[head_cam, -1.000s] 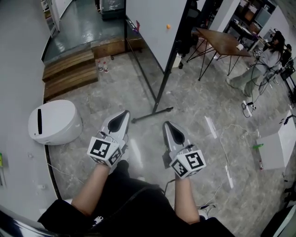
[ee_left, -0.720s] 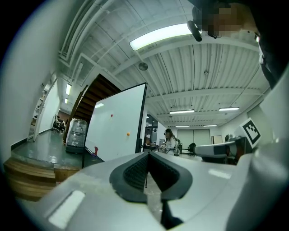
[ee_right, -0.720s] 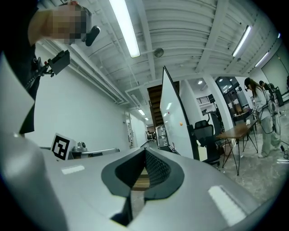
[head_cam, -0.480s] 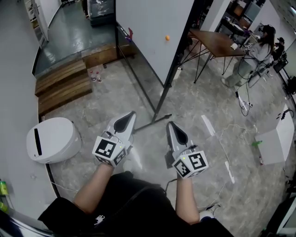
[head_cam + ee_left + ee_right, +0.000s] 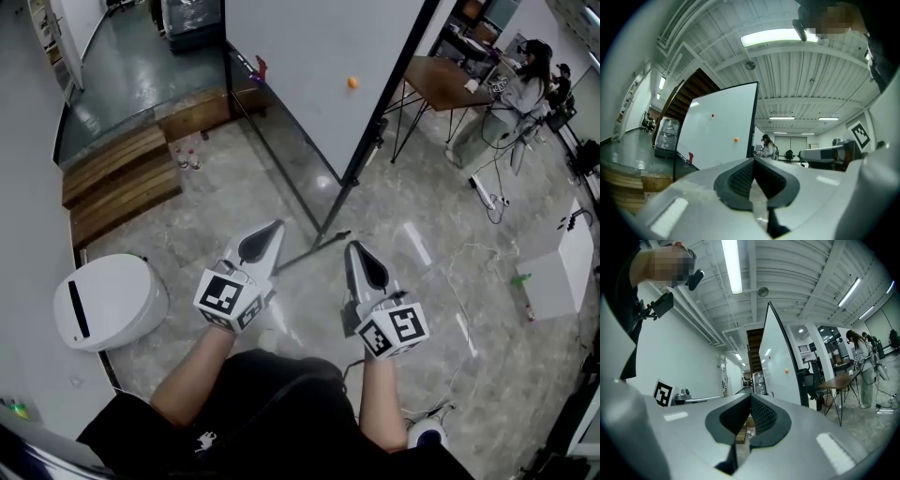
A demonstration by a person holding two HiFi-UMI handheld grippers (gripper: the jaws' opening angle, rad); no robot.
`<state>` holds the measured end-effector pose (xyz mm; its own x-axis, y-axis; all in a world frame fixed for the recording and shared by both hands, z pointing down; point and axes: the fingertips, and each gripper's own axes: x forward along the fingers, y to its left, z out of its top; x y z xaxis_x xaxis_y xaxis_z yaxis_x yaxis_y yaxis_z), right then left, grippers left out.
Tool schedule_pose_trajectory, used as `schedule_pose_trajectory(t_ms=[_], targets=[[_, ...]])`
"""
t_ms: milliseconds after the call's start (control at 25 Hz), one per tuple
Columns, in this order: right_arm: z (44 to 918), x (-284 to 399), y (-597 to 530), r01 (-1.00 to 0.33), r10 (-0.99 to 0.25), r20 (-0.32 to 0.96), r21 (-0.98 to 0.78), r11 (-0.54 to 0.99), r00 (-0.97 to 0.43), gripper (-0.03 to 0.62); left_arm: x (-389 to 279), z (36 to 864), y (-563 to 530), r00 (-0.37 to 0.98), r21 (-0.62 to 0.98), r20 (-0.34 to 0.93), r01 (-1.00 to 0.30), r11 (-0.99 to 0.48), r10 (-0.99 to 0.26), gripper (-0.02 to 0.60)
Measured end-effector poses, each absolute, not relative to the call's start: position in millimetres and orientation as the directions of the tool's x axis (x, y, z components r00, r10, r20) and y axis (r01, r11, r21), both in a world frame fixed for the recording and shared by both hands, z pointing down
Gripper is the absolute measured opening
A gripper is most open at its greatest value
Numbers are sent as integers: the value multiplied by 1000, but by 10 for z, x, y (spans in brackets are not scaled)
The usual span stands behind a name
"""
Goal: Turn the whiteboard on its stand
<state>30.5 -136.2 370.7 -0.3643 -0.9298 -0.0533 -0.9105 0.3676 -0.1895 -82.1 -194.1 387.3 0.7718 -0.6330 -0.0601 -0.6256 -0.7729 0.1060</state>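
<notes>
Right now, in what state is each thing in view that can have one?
whiteboard: upright on its stand, no gripper touching it.
left gripper: shut, empty.
right gripper: shut, empty.
orange magnet: stuck on the whiteboard.

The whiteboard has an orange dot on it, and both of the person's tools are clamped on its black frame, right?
Not quite. The whiteboard does have an orange dot, but the head view shows the left tool and right tool shut and empty, held short of its black frame, touching nothing.
</notes>
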Motion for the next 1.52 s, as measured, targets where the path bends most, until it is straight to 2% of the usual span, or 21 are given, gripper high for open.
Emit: schedule_pose_trajectory(t_ms=[440,960,1240,1520], targets=[[3729,393,-1658,-932,-946,-44,-160,325,-322,8,-772,3983,-2237,797,123,-47,-594,-795,-602,2],[3387,1120,-2375,-942,-941,-93,-62,331,-325,8,-239,3848,-2519,796,117,-54,-595,-795,-603,2],[3394,1454,-2974,-944,-943,-79,-39,328,-324,9,83,3831,-2750,780,108,-59,-615,-781,-622,2],[3465,1647,-3530,-949,-947,-62,-13,316,-315,101,386,3866,-2966,774,121,-47,-623,-773,-632,2]])
